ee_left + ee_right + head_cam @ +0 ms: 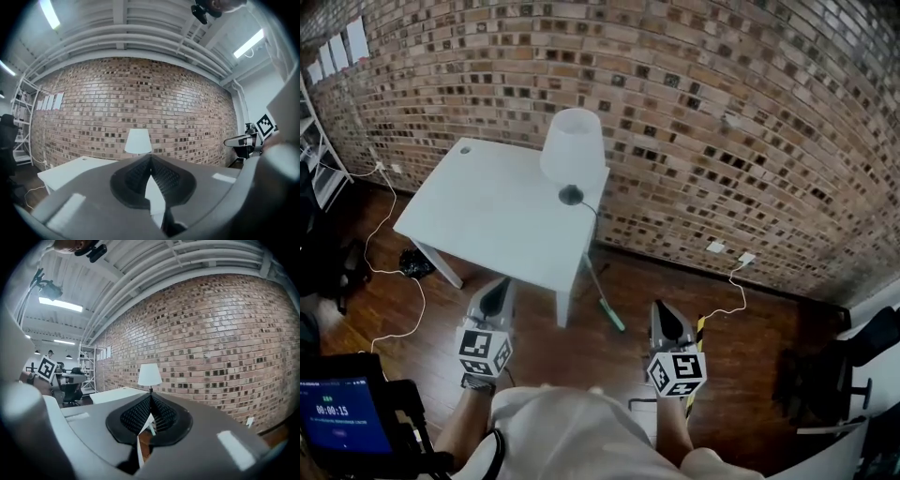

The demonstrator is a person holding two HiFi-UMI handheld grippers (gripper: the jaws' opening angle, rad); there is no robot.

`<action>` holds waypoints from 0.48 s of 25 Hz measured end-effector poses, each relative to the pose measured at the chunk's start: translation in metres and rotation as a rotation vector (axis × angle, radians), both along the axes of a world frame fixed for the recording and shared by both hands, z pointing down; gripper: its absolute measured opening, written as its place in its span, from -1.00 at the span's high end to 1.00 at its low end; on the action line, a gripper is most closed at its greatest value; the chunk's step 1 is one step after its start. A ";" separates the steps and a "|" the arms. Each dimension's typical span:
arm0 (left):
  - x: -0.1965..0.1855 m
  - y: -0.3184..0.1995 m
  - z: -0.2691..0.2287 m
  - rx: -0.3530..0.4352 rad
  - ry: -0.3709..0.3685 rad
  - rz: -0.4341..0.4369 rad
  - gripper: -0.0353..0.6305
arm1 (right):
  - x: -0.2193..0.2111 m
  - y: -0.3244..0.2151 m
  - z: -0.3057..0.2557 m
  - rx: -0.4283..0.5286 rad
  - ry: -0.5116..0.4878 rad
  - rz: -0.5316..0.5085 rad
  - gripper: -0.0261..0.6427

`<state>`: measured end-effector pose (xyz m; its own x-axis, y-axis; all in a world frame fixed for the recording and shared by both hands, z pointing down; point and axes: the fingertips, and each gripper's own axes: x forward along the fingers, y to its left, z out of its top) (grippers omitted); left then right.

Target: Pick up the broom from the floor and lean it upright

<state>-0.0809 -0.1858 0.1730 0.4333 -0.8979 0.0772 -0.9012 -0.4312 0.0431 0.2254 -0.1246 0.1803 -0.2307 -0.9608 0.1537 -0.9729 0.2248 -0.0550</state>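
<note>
The left tool [496, 299] and right tool [667, 321] are both closed, holding nothing. At twelve o'clock between them, the green-tipped broom [608, 311] seems to lean against the white table [487, 220].

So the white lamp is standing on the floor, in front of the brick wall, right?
Not quite. The lamp stands on the white table, not on the floor. It is in front of the brick wall, as you said. The head view shows this.
</note>
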 end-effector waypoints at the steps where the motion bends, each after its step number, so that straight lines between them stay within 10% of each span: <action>1: 0.004 0.001 0.000 -0.006 -0.007 0.009 0.89 | 0.001 0.000 -0.001 0.003 -0.007 -0.001 0.89; 12: 0.020 0.023 0.020 -0.089 -0.059 0.102 0.89 | 0.001 0.016 -0.027 0.029 0.004 -0.011 0.89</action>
